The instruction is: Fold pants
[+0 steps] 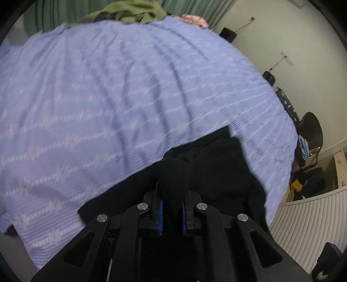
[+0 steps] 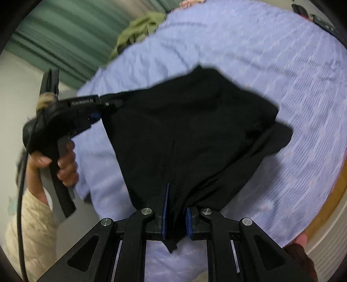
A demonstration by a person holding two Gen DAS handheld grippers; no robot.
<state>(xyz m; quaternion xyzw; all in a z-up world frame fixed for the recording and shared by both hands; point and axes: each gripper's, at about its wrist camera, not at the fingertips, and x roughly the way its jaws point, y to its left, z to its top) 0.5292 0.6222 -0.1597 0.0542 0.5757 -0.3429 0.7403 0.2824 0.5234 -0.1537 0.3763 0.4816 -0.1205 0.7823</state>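
Black pants [image 2: 190,121] hang stretched between both grippers over a bed with a lilac patterned cover [image 2: 271,54]. My right gripper [image 2: 176,208] is shut on a bunched edge of the pants, blue pads pressing the cloth. Seen from the right wrist view, my left gripper [image 2: 118,104] grips the opposite edge at the left, with a hand [image 2: 65,164] around its handle. In the left wrist view the left gripper [image 1: 172,195] is shut on the black pants [image 1: 206,164], whose folds drape over the cover [image 1: 108,97] below. The picture is blurred by motion.
Olive-green clothing [image 1: 132,12] and a pink item [image 1: 194,19] lie at the bed's far end by a green curtain [image 2: 65,36]. A dark chair [image 1: 310,132] and clutter stand right of the bed. A wooden bed frame edge [image 2: 331,195] shows at right.
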